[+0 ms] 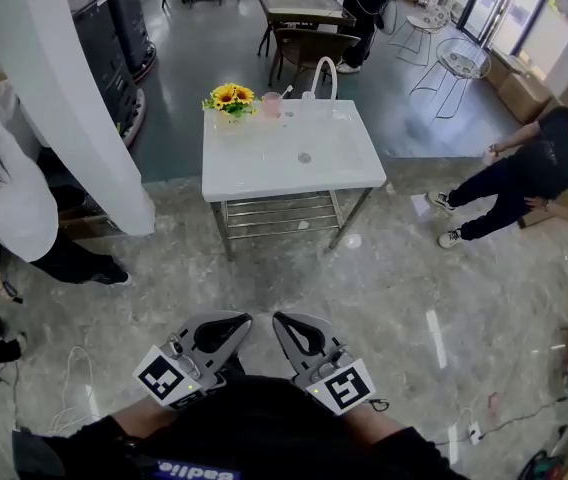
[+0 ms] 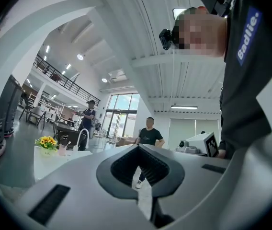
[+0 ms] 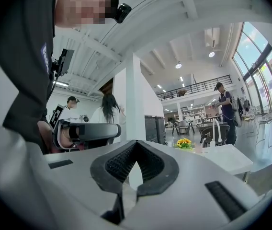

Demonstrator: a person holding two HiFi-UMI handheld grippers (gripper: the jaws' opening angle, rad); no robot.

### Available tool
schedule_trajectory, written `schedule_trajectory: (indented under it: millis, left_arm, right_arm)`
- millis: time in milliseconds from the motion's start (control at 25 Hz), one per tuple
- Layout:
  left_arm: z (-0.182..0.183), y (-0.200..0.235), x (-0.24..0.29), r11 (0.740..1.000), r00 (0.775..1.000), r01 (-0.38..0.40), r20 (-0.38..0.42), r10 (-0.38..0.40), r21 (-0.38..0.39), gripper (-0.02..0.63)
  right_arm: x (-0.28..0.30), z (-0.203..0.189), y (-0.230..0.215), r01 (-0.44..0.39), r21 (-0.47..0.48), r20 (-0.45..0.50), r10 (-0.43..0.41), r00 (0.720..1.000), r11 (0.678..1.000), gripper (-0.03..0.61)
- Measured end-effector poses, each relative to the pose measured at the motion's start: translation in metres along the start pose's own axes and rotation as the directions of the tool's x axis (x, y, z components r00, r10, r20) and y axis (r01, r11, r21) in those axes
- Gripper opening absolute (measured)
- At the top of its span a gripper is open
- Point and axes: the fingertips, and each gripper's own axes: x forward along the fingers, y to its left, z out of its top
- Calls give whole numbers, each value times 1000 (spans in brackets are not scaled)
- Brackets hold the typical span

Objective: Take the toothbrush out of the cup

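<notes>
Basically not started: left claw (image 1: 226, 326) and right claw (image 1: 299, 328) are both closed on nothing, well apart from the table (image 1: 294, 163). Toothbrush (image 1: 283, 92) sits in the pink cup (image 1: 271, 105) at the table's far edge, beside the sunflowers (image 1: 230, 97). Approach, grasp and lift all remain.

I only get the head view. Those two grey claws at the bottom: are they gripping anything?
Observer: No. The left gripper, in its own view, has its jaws closed together with nothing between them.
Operator: And the other claw?
Observer: The right gripper is shut and empty too.
Operator: What's up above the room?
Observer: An upper gallery with a railing, which shows in the right gripper view.
</notes>
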Motion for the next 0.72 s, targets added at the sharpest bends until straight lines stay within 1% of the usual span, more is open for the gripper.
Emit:
schedule_trajectory:
  millis: [360, 720]
  left_arm:
    - [16, 98, 9, 999, 1000, 27, 0, -27, -18, 3]
    - [42, 179, 21, 997, 998, 68, -7, -68, -32, 5]
  right_arm:
    - [88, -1, -33, 33, 3, -27, -33, 999, 999, 8]
    - [157, 11, -68, 99, 3, -66, -99, 993, 995, 8]
